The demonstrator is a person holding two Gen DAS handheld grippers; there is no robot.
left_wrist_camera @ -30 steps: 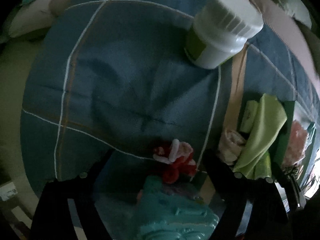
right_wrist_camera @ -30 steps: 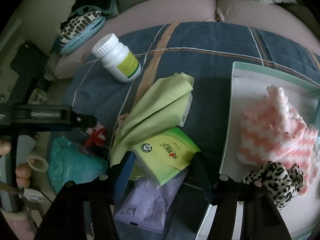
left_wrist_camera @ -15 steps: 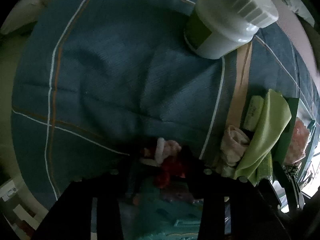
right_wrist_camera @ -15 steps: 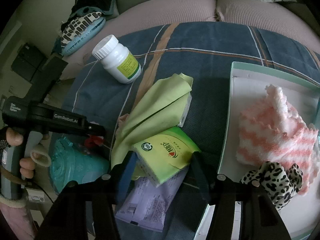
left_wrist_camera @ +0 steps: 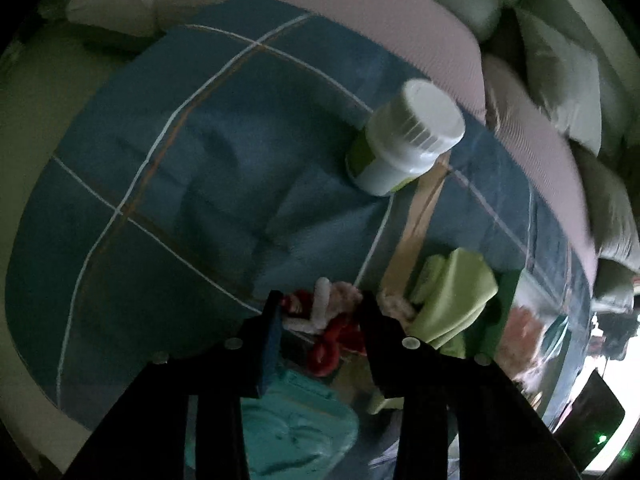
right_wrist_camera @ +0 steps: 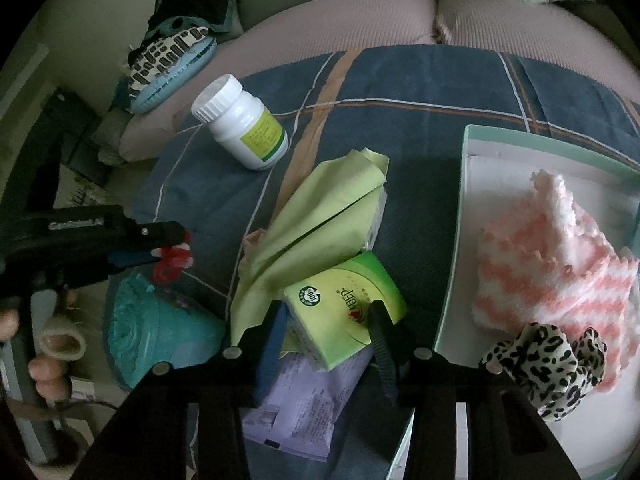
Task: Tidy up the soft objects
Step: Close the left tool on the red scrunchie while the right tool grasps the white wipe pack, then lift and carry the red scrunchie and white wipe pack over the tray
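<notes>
While the towel (right_wrist_camera: 556, 256) and scrunchie (right_wrist_camera: 548, 364) are already in the tray (right_wrist_camera: 452, 264), left of it the left gripper (left_wrist_camera: 320, 312) clamps a red toy (left_wrist_camera: 332, 332) and the right gripper (right_wrist_camera: 328, 320) is closing around a tissue pack (right_wrist_camera: 344, 304).

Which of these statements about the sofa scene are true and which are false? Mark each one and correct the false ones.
1. The white pill bottle lies on the blue checked blanket. True.
2. The left gripper is closed on the leopard-print scrunchie. False: it holds the red and white soft item.
3. The pink and white knitted cloth lies in the white tray. True.
4. The right gripper straddles the purple packet. False: its closing jaws flank the green tissue pack.
</notes>
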